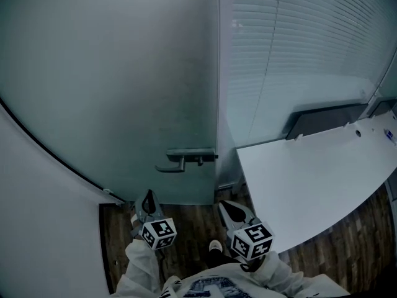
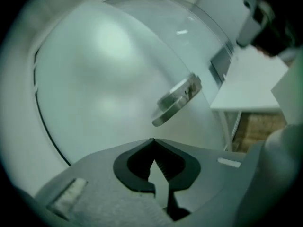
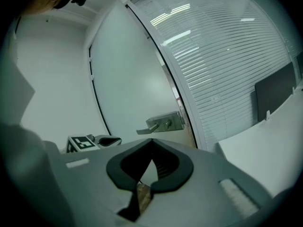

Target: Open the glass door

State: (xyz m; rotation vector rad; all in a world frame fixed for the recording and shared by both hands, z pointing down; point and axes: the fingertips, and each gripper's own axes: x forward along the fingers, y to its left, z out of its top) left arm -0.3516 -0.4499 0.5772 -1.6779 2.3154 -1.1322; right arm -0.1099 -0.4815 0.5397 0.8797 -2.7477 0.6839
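Observation:
The frosted glass door (image 1: pixel 124 73) stands closed ahead, its metal lever handle (image 1: pixel 180 161) on a plate at the right edge. My left gripper (image 1: pixel 149 198) hovers below and slightly left of the handle, apart from it, jaws shut with nothing between them. The left gripper view, rolled sideways, shows the handle (image 2: pixel 177 100) ahead of the touching tips (image 2: pixel 153 139). My right gripper (image 1: pixel 231 208) hangs lower right of the handle, also shut and empty. From the right gripper view the handle (image 3: pixel 158 124) is beyond its tips (image 3: pixel 152 139), with the left gripper (image 3: pixel 106 140) at left.
A glass partition with white blinds (image 1: pixel 298 42) adjoins the door on the right. A white desk (image 1: pixel 310 179) juts in at right, a dark screen (image 1: pixel 322 120) at its back. A white wall (image 1: pixel 37 216) closes the left. Dark wood floor (image 1: pixel 186 222) lies underfoot.

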